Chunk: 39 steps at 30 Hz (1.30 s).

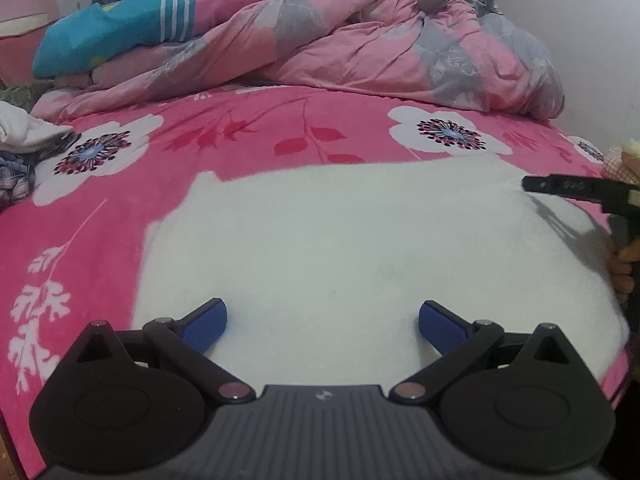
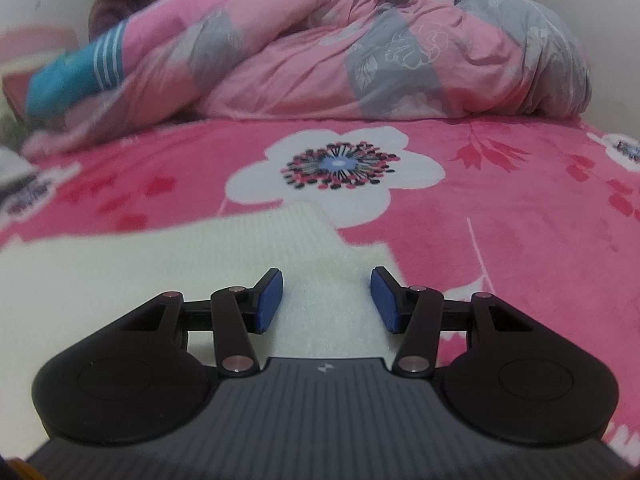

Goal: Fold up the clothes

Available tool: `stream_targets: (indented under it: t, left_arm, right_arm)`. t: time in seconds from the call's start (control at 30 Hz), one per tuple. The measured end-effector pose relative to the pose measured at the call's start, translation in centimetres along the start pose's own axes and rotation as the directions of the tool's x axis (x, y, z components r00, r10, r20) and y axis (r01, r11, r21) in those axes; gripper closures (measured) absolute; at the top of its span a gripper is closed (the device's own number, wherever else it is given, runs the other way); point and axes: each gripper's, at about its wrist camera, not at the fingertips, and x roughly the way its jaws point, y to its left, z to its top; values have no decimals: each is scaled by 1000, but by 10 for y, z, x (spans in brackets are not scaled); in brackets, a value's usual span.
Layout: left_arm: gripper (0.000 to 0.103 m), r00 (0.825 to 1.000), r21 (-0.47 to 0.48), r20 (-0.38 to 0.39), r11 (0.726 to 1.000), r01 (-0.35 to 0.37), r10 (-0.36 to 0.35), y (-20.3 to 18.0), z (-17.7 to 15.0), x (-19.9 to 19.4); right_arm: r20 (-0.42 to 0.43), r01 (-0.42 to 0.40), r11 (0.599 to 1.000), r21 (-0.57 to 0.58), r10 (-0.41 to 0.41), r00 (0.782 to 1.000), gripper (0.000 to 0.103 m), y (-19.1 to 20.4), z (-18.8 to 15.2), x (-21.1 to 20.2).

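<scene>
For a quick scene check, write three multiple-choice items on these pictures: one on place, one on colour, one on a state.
1. Where does the white garment lie?
A. on the quilt
B. on the pink sheet
C. on the floor

2. What colour are the pads of the grippers?
A. blue
B. red
C. green

3. How does the left gripper stand?
A. shut on the garment
B. open over the garment
C. shut on the quilt

Key: 1 B, the flowered pink sheet shows all round it, the quilt heaped behind; 2 A, both views show blue pads; 3 B, its jaws stand wide apart, nothing pinched.
</scene>
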Motion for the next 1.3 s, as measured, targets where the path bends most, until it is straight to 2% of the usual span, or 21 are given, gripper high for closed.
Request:
stream_targets:
  t: [0.1, 0.17, 0.23, 0.3, 0.37, 0.43, 0.6, 0.73, 0.8, 0.87, 0.93, 1.0, 1.07, 1.1, 1.17, 1.23, 1.3]
  left_arm:
    - [0, 1000, -6, -1, 1000, 4, -4, 2, 1, 1]
    - [0, 1000, -6, 0, 1000, 5, -5, 2, 1, 2]
    - [0, 1000, -5, 0, 1000, 3, -3, 1, 0, 2]
    - [0, 1000, -3, 0, 1000, 3, -3, 1, 0, 2]
    - [0, 1000, -2, -1, 1000, 3, -3, 1, 0, 2]
    - [0, 1000, -7, -1, 1000, 4, -4, 2, 0, 2]
    - [0, 1000, -15, 3, 1000, 1, -1, 1, 0, 2]
    - [0, 1000, -16, 2, 1000, 3, -3, 1, 1, 3]
    - [0, 1000, -18, -2, 1000, 3, -3, 2, 1, 3]
    - [0, 1000, -22, -2, 1000, 3, -3, 2, 2, 2]
    - [0, 1000, -22, 0, 1000, 0, 0, 1, 1, 2]
    - [0, 1000, -20, 2, 1000, -4, 4, 1, 1, 2]
    - [0, 1000, -20, 3, 1000, -9, 9, -1, 0, 2]
    - [0, 1000, -21, 3, 1000, -11, 11, -1, 0, 2]
    - [0, 1000, -19, 3, 1000, -17, 17, -2, 0, 2]
    - [0, 1000, -13, 5, 1000, -26, 26, -4, 0, 2]
    - [0, 999, -10, 6, 999, -35, 35, -5, -1, 2]
  right_arm:
    - [36, -17, 1000, 3, 17, 999, 54, 4, 2, -24]
    - [57, -48, 998, -34, 49, 997, 54, 13, 0, -41]
    - [43, -46, 996, -81, 50, 998, 54, 21, -6, -48]
    - [0, -7, 994, -109, 7, 1000, 54, 21, -17, -43]
    - [-6, -20, 998, -55, 20, 1000, 54, 8, -27, -39]
    - [-16, -22, 999, -25, 22, 1000, 54, 5, -24, -44]
    - [5, -26, 999, -32, 26, 1000, 52, 14, -19, -76]
    - [-30, 5, 1000, -12, -5, 1000, 46, 6, -43, -78]
    - [-3, 13, 999, -47, -13, 1000, 46, 8, -54, -80]
    - [-23, 37, 997, -63, -38, 999, 46, 16, -48, -84]
    - [-8, 7, 998, -70, -7, 1000, 46, 23, -42, -96]
    - [34, -33, 996, -78, 36, 999, 43, 29, -40, -113]
    - [63, -55, 994, -97, 62, 996, 33, 35, -46, -123]
    - [57, -65, 992, -105, 71, 996, 30, 37, -51, -124]
    - [-22, -76, 991, -111, 74, 997, 21, 40, -69, -111]
    - [22, -53, 989, -139, 56, 998, 21, 45, -82, -111]
    - [23, -41, 990, -136, 44, 999, 18, 48, -81, -110]
